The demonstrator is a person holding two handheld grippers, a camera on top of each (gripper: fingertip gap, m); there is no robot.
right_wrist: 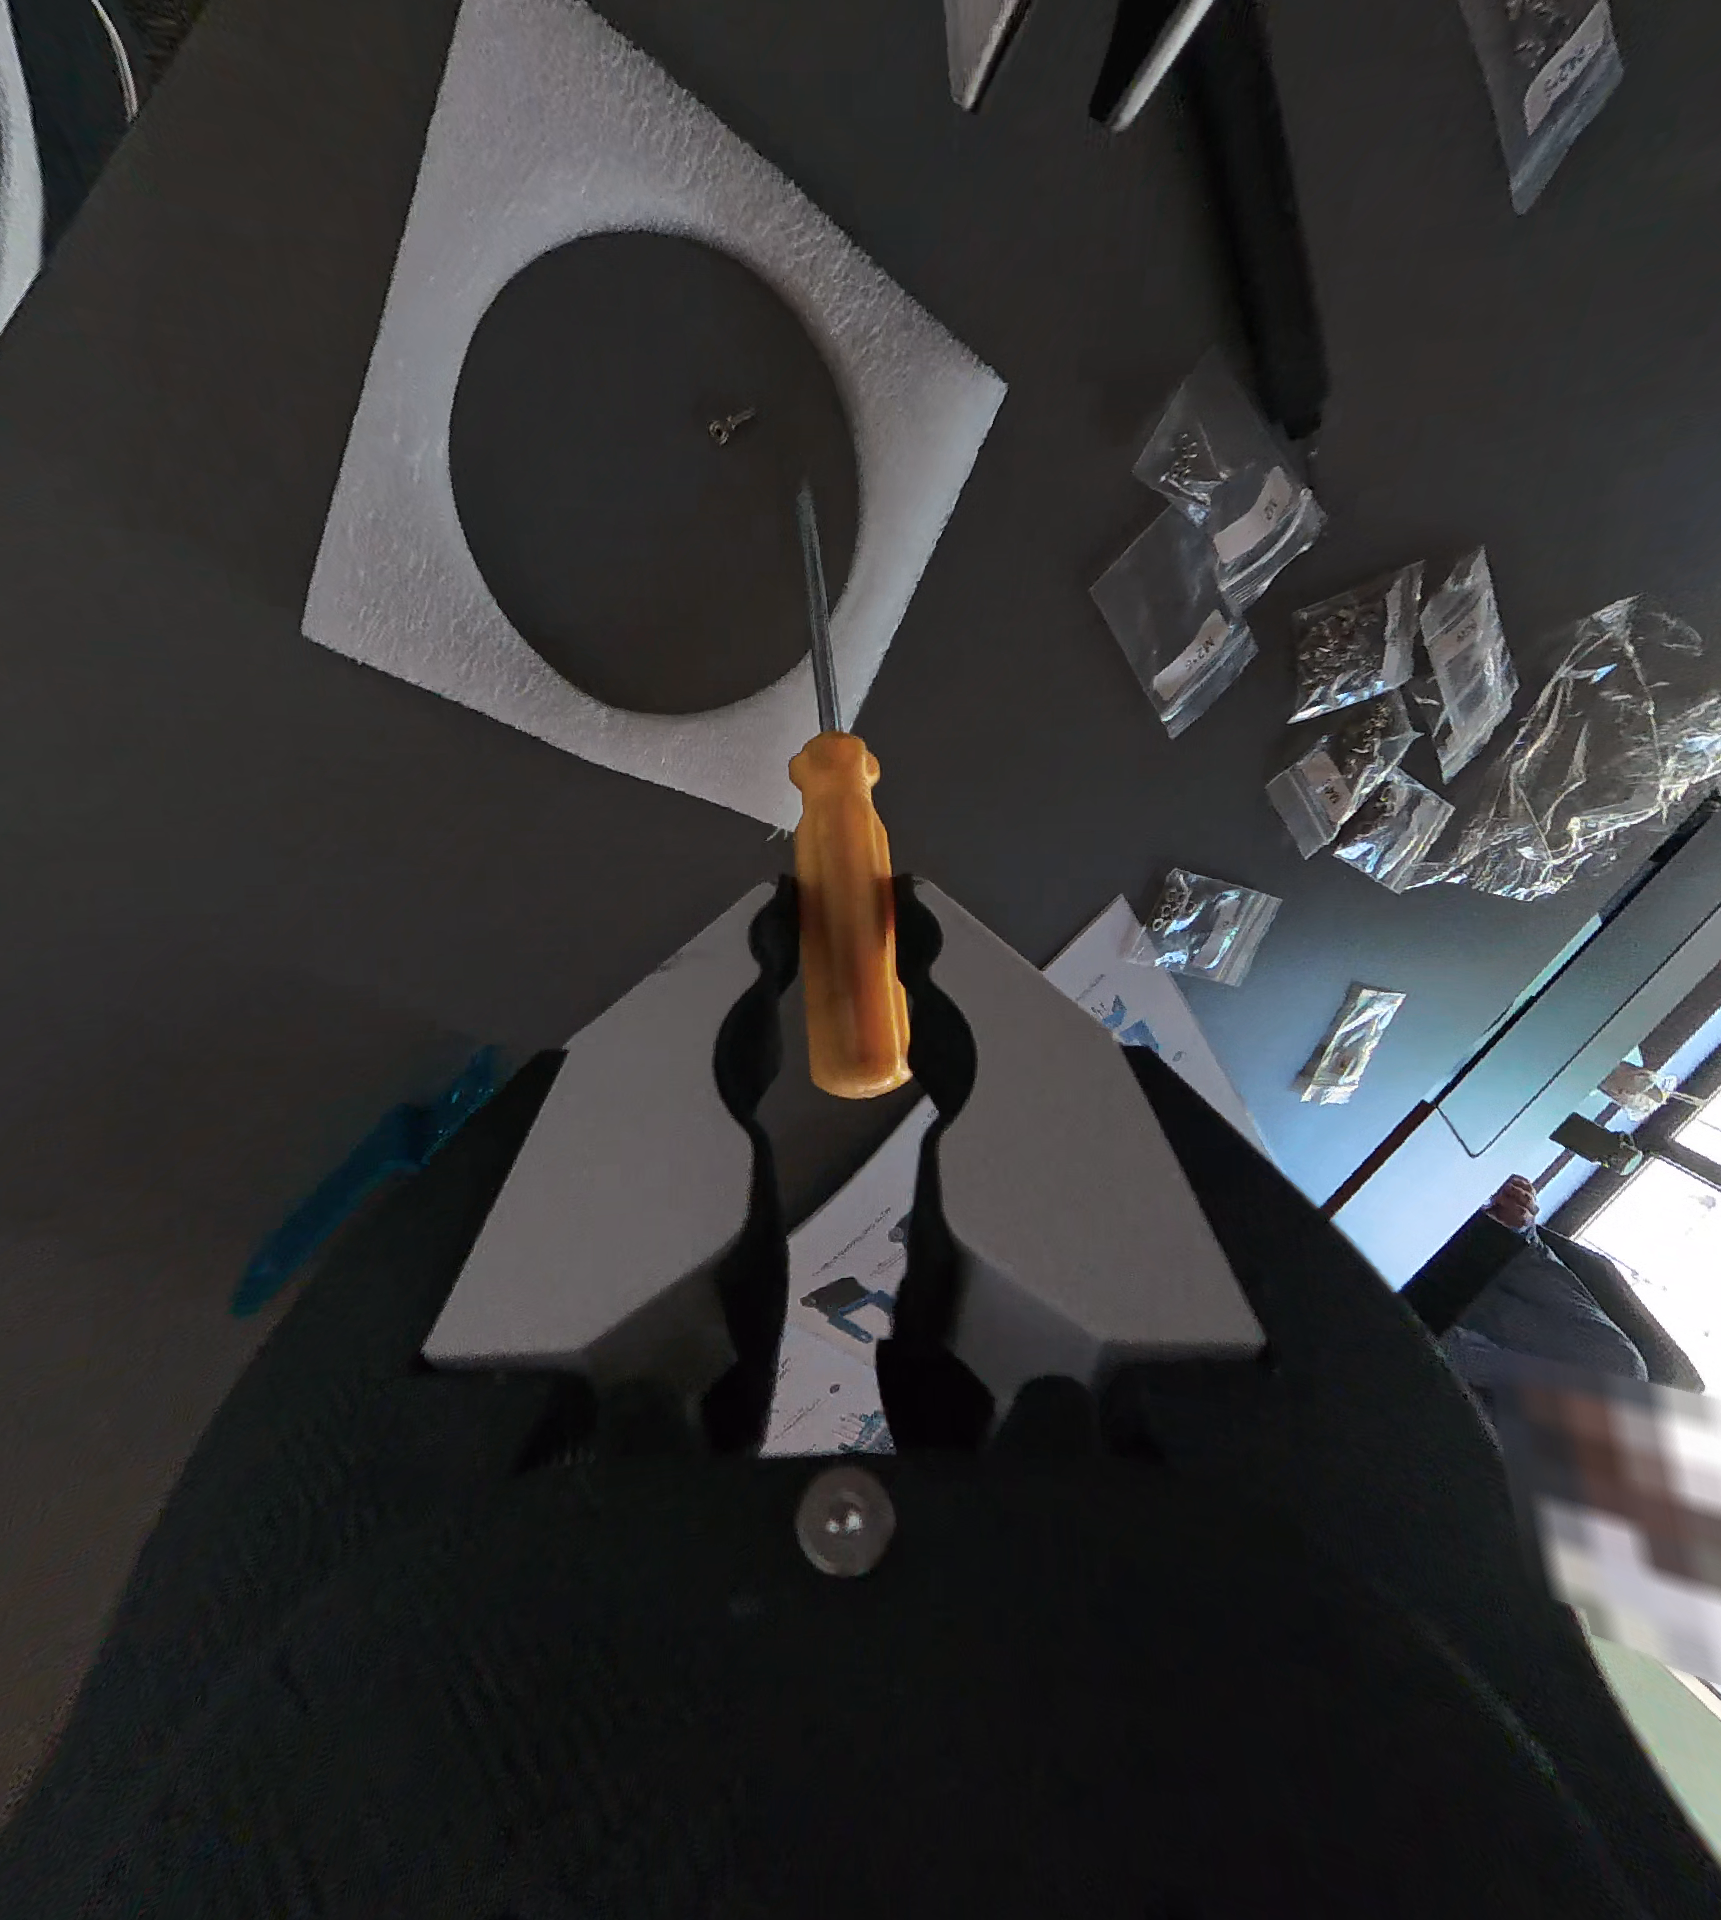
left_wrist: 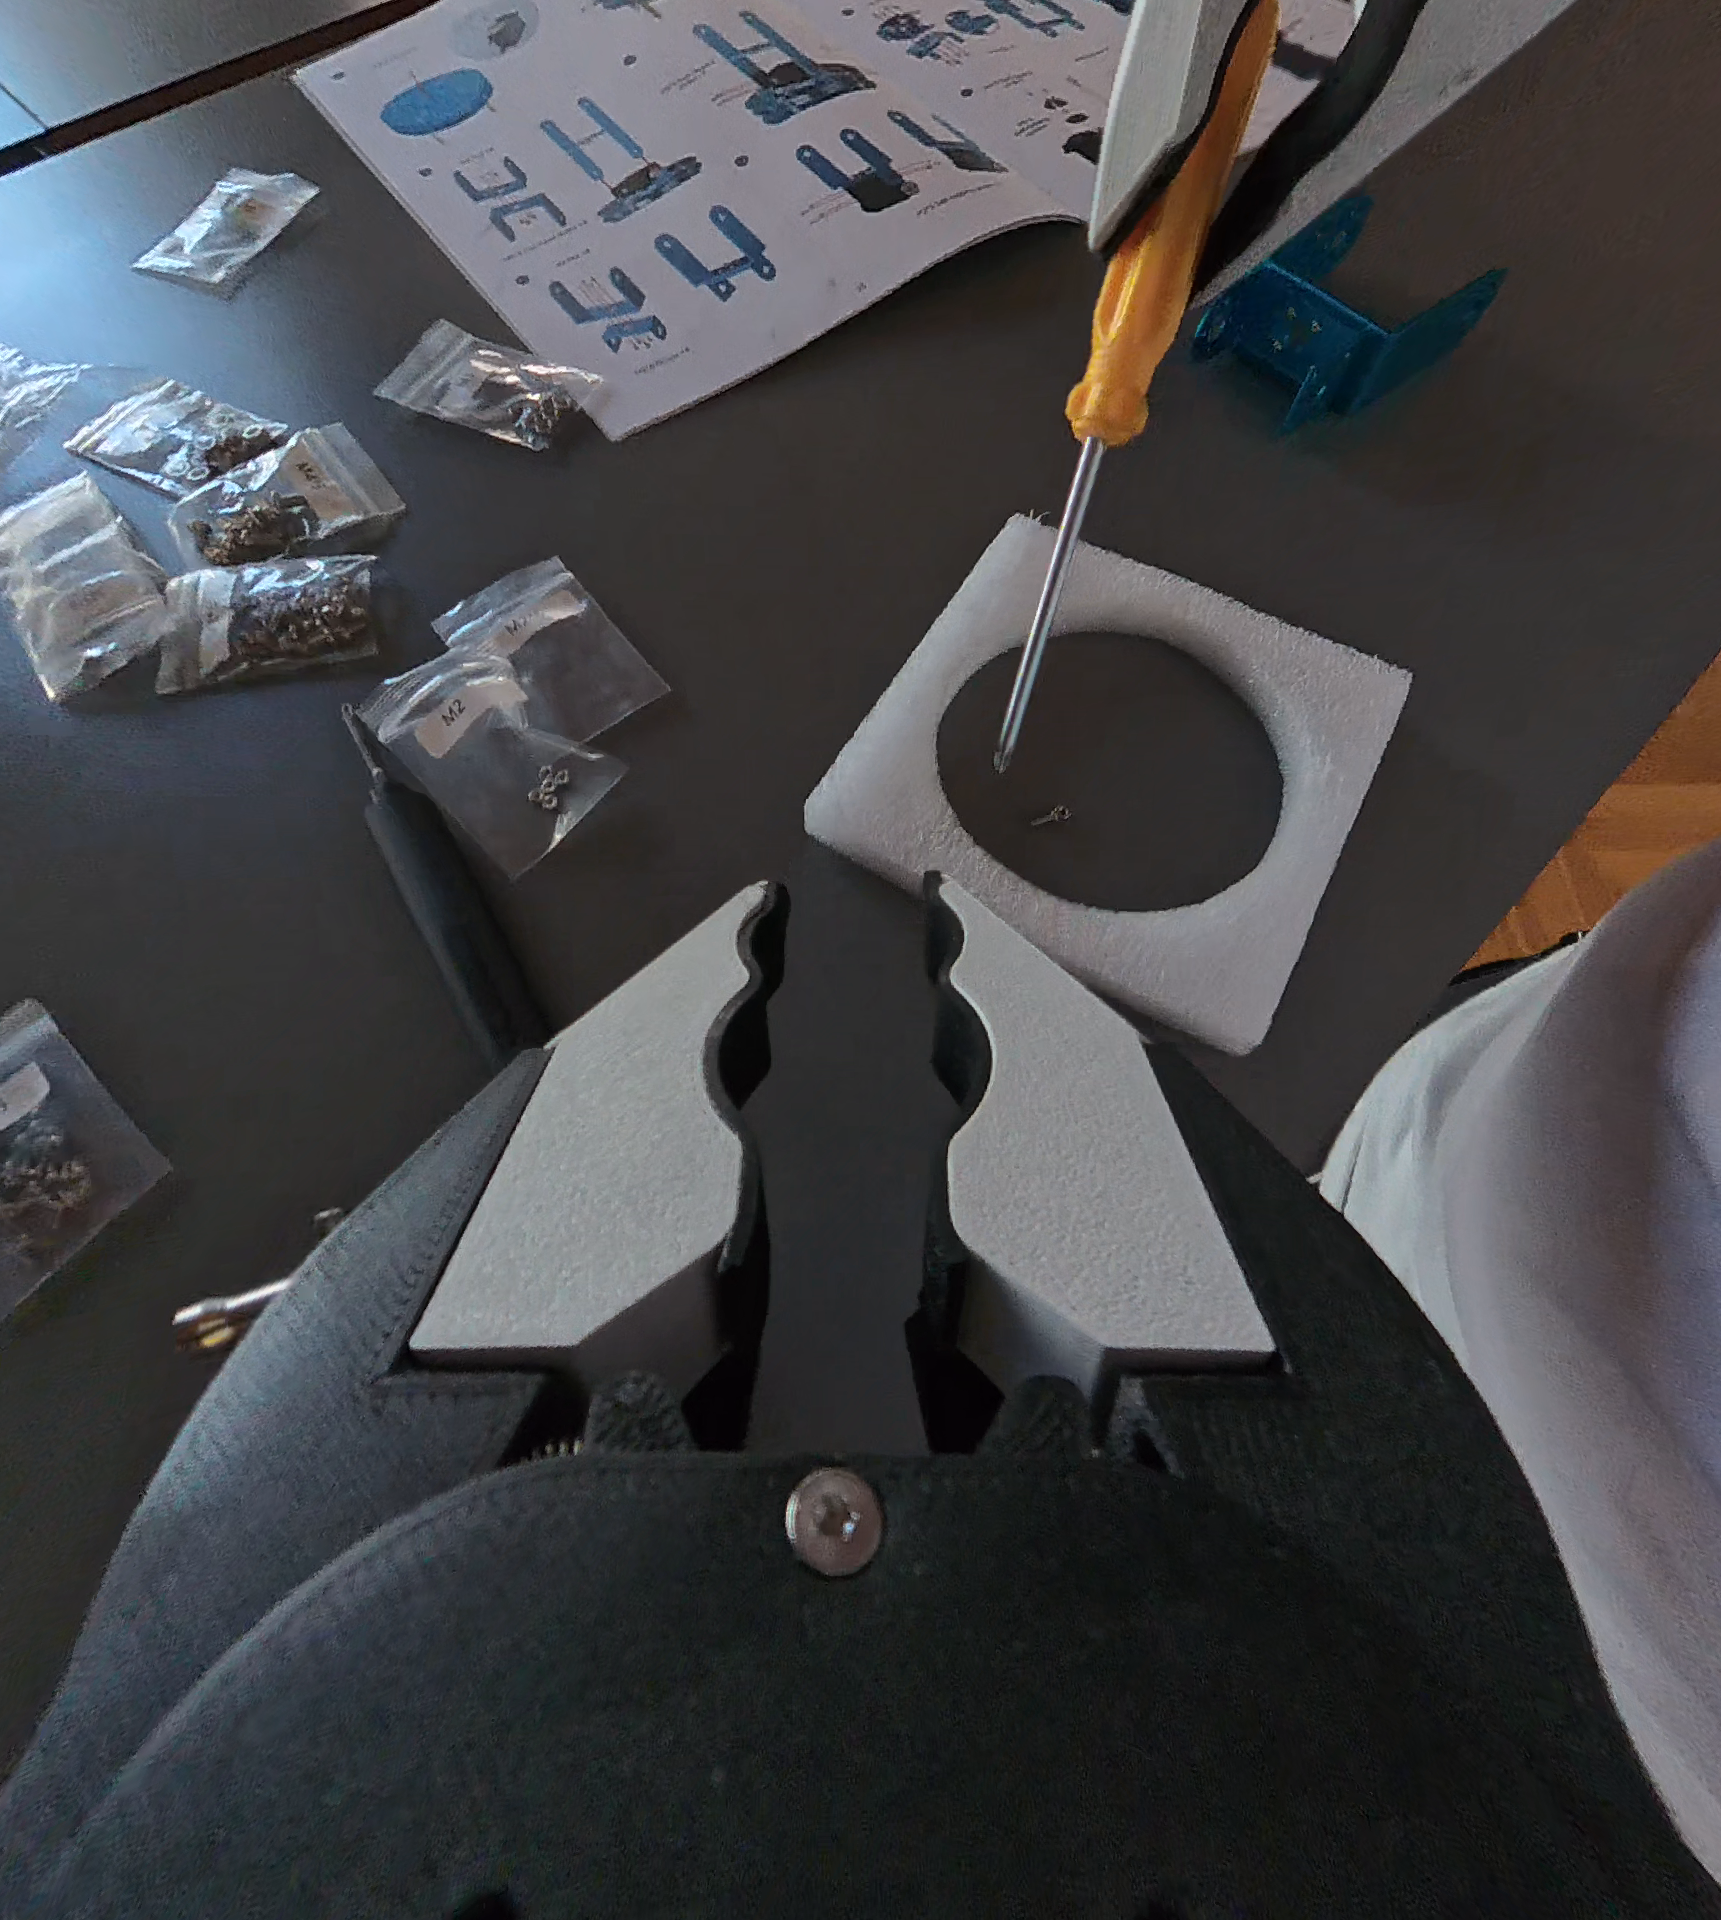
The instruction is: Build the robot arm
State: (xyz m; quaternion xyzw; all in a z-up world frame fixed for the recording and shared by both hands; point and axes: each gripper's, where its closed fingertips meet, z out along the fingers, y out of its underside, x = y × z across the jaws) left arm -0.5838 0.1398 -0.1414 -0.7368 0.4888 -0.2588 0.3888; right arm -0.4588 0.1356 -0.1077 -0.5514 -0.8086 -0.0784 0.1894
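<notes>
A: What is shown in the left wrist view?

B: The left gripper (left_wrist: 854,914) is seen with its jaws a little apart and nothing held between them. It is poised over the dark table (left_wrist: 835,499), just beside the near corner of a white foam square (left_wrist: 1344,727) with a round cut-out. A small screw (left_wrist: 1051,817) is seen lying on the table inside that cut-out, ahead and slightly right of the left gripper. The right gripper (left_wrist: 1188,177) is seen farther off, closed on an orange-handled screwdriver (left_wrist: 1131,312); the shaft is slanted down, with its tip just above and beyond the screw.

A: And the containers?

B: Clear bags (left_wrist: 264,613) of small hardware are scattered to the left; a printed sheet (left_wrist: 690,208) and a blue bracket (left_wrist: 1323,343) are seen beyond.

A: The right wrist view?

B: The right gripper (right_wrist: 840,914) is seen clamped on the screwdriver (right_wrist: 851,935), whose long axis is run straight forward along the fingers. The tip is held close to the screw (right_wrist: 731,424), which is ahead and slightly left. The foam square (right_wrist: 918,343) encloses nothing else. By the tool, the right gripper is placed nearer the screw.
</notes>
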